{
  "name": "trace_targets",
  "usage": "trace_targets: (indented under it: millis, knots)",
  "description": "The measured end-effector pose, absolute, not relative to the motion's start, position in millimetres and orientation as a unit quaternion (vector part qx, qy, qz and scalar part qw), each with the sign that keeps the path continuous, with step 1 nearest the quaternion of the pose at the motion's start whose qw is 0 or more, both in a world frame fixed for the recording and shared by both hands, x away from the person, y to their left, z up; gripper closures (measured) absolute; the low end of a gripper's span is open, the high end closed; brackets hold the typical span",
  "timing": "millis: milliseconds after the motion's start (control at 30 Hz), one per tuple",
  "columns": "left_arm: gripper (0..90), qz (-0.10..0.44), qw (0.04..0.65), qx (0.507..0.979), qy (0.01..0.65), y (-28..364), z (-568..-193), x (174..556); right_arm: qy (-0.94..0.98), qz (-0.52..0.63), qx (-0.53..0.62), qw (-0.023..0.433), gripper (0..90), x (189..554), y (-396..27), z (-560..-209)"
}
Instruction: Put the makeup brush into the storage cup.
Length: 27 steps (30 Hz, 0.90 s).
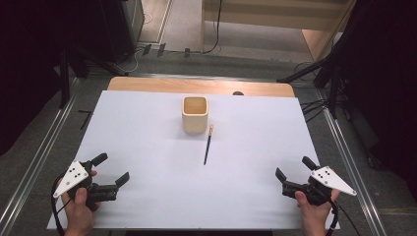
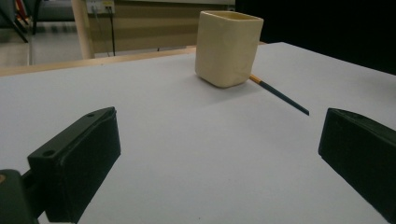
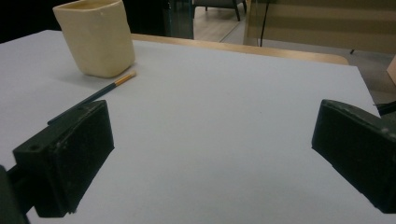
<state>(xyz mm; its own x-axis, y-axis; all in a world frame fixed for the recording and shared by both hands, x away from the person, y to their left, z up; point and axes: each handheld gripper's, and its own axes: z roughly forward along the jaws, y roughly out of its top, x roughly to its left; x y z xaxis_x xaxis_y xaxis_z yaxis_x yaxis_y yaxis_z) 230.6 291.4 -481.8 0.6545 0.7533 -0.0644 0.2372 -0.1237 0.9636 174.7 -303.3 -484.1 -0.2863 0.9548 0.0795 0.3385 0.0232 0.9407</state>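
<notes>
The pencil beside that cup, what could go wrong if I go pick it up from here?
The pencil lies flat on the white sheet, so the fingers may scrape or slide off its thin shaft. Its orange end sits right by the cream cup, so a reach there could knock the cup. Being round, it may also roll away when nudged.

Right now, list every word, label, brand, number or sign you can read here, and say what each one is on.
There is no readable text.
Cup: plain cream walls, no print.
Pencil: dark shaft with an orange end, no lettering that can be made out.
White sheet: blank.
Grey plates on the left gripper and right gripper: black dots, no characters.
</notes>
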Motion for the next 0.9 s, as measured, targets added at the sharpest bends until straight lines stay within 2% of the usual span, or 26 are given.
trace_targets:
  millis: [400, 900]
  knots:
    - [0.0, 0.234, 0.557, 0.720, 0.341, 287.9, -481.4, 229.7, 0.654, 0.457, 0.507, 0.326, 0.0, 177.6, -286.1, -471.1]
    - [0.0, 0.227, 0.557, 0.725, 0.335, 282.0, -483.0, 229.8, 0.662, 0.446, 0.522, 0.300, 0.0, 205.6, -273.7, -451.9]
